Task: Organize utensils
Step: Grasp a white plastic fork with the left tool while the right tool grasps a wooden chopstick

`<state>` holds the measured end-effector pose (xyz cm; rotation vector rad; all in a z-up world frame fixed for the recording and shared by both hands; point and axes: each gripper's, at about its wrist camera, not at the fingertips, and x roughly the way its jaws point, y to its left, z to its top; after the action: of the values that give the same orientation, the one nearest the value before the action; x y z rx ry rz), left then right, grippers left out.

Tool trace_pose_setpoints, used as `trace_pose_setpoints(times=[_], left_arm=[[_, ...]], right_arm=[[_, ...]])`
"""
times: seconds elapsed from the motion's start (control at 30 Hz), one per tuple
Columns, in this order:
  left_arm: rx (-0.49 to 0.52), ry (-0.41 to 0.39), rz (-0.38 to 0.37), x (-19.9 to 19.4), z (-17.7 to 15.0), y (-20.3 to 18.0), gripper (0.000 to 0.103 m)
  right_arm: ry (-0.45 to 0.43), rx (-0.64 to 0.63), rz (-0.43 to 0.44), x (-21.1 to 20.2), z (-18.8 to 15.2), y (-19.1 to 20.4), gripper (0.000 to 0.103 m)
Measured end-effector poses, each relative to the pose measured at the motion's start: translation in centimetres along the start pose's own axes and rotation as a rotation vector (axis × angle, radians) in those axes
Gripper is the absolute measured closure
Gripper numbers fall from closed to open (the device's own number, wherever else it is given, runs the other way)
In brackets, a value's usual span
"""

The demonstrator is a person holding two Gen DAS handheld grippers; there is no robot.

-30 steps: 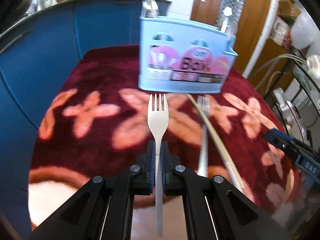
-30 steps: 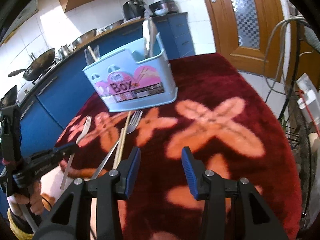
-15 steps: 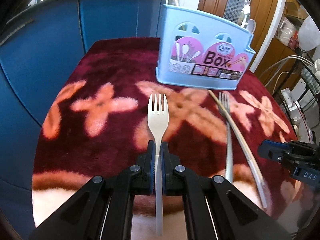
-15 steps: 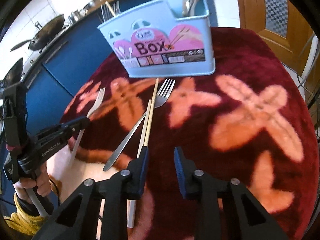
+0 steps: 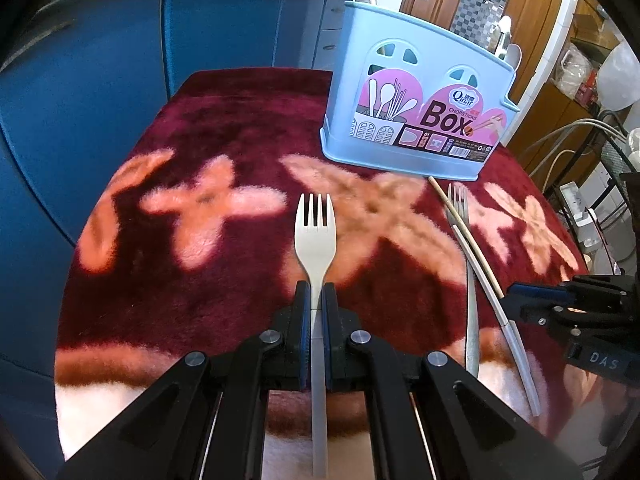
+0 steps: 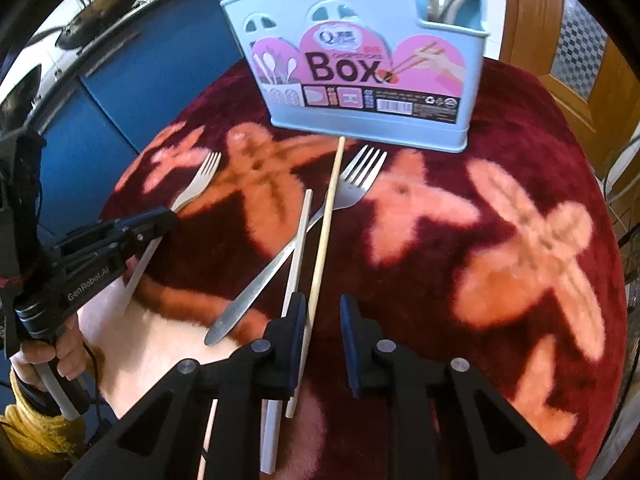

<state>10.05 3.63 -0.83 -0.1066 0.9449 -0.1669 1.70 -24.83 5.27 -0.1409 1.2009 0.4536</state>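
My left gripper (image 5: 316,292) is shut on the handle of a white plastic fork (image 5: 315,236), tines pointing ahead, low over the red flowered tablecloth (image 5: 200,152). A light blue utensil box (image 5: 416,108) stands behind it with some utensils inside. To the right lie a metal fork (image 6: 352,188), a wooden chopstick (image 6: 326,216) and a pale chopstick (image 6: 298,248). My right gripper (image 6: 323,308) is closing. The wooden chopstick runs between its jaws, against the left pad, with a gap to the right pad. The pale chopstick lies just outside the left finger.
Blue cabinets (image 5: 100,60) line the far side and left of the table, with a wok (image 6: 96,4) and pots on the counter. A wooden door (image 6: 580,60) is at the back right. A wire rack and cables (image 5: 592,152) crowd the table's right edge.
The right gripper has swung down and left over the chopsticks, and its jaws have narrowed around the wooden one. The left gripper keeps the fork and has drifted slightly back from the box.
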Motion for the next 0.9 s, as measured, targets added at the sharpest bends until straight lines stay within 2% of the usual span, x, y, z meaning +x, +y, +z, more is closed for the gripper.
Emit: trace_pose_setpoints(times=[0.23, 0.47, 0.67, 0.73, 0.83, 0.9], left_arm=[[0.011, 0.046, -0.002, 0.5, 0.4, -0.1, 0.098], [0.058, 0.186, 0.010, 1.3, 1.7, -0.4, 0.098], [0.078, 0.292, -0.017, 2.1, 2.9, -0.3, 0.098], [0.072, 0.305, -0.028, 2.2, 3.1, -0.1, 0.098], [0.010, 0.298, -0.060, 2.2, 3.4, 0.7, 0.099], [-0.019, 0.275, -0.082, 1.8, 3.3, 1.1, 0.099]], right_arm=[[0.067, -0.021, -0.009, 1.3, 1.9, 0.2, 0.083], [0.177, -0.037, 0.021, 2.2, 3.6, 0.0, 0.083], [0.252, -0.048, 0.044, 3.1, 4.8, -0.1, 0.083], [0.251, -0.052, 0.055, 3.1, 4.8, -0.1, 0.085], [0.222, -0.026, 0.096, 2.5, 4.4, -1.2, 0.092], [0.172, 0.017, 0.138, 1.8, 3.8, -2.3, 0.097]])
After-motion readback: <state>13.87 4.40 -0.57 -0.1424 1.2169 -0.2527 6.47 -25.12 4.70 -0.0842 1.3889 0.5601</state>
